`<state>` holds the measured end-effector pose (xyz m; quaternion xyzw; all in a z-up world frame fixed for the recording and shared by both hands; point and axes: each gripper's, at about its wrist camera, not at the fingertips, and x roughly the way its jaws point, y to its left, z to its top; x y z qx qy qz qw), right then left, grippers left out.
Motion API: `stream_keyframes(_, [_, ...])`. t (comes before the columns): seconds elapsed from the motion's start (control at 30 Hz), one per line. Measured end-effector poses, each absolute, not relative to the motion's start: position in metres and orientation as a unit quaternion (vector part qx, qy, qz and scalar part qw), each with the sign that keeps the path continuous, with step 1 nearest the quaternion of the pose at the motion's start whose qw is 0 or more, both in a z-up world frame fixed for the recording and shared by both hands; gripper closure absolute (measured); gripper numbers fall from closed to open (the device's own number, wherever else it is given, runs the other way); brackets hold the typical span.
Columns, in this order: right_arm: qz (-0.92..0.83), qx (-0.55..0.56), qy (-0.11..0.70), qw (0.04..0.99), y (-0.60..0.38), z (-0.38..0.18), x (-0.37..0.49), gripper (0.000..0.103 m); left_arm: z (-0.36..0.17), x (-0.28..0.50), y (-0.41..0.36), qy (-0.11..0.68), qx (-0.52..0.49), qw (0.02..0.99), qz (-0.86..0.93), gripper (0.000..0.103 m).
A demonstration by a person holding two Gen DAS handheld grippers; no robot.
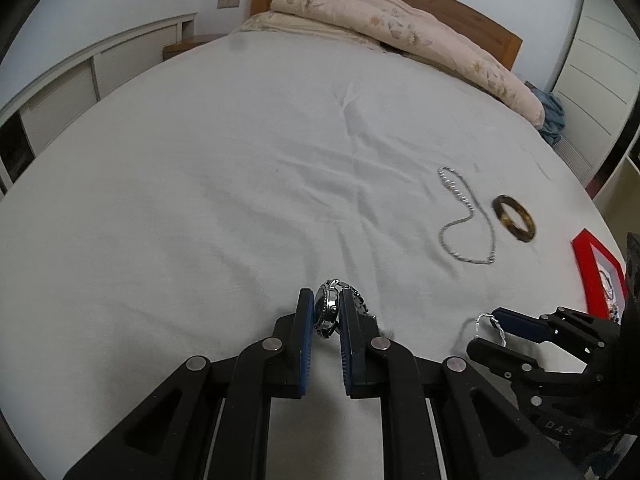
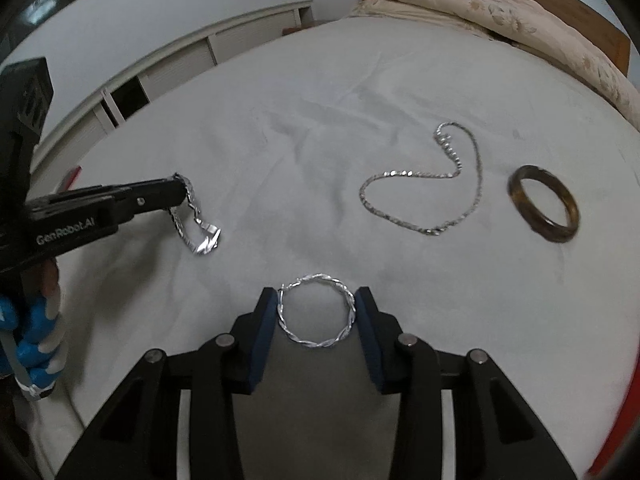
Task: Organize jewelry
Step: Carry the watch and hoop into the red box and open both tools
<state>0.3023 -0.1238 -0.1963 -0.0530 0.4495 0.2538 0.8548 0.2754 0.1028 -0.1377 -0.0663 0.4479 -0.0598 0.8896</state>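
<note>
A silver wristwatch (image 1: pixel 328 312) is pinched edge-on between the blue pads of my left gripper (image 1: pixel 326 296), just above the white bed sheet. In the right wrist view its metal strap (image 2: pixel 196 224) dangles from the left gripper (image 2: pixel 180 184). My right gripper (image 2: pixel 316 292) is shut on a twisted silver bangle (image 2: pixel 318 344), its pads pressing both sides of the hoop. From the left wrist view the right gripper (image 1: pixel 485 330) shows at lower right with the silver bangle (image 1: pixel 498 330) in it. A silver necklace (image 1: pixel 456 190) (image 2: pixel 400 173) and a brown bangle (image 1: pixel 512 230) (image 2: pixel 552 232) lie on the sheet ahead.
A red box (image 1: pixel 582 248) sits at the bed's right edge. A folded floral quilt (image 1: pixel 400 20) lies against the wooden headboard (image 1: pixel 480 16). Low white cabinets (image 2: pixel 180 64) line the left wall. A hand in a blue and white glove (image 2: pixel 40 340) holds the left gripper.
</note>
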Motion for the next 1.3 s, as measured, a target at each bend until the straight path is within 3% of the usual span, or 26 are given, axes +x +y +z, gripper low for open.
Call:
stream_keyframes(0.3, [0.213,-0.015,0.416,0.884,-0.196,-0.142,0.27,0.066,-0.087,0.263,0.037,0.419,-0.042,0.902,-0.1,0.091])
stream_keyframes(0.7, [0.101,0.005,0.387,0.916,-0.366,-0.097,0.239,0.065,-0.054,0.269,-0.156,0.402,-0.011,0.886,-0.23,0.091])
stream_keyframes(1.03, [0.042,0.012,0.417,0.908,-0.484,-0.132,0.267,0.065,-0.084,0.3,-0.315,0.434,0.016,0.849,-0.3,0.091])
stream_keyframes(1.3, [0.049,0.005,0.454,0.89,-0.522,-0.167,0.303,0.065,-0.137,0.31,-0.352,0.469,0.059,0.837,-0.277,0.091])
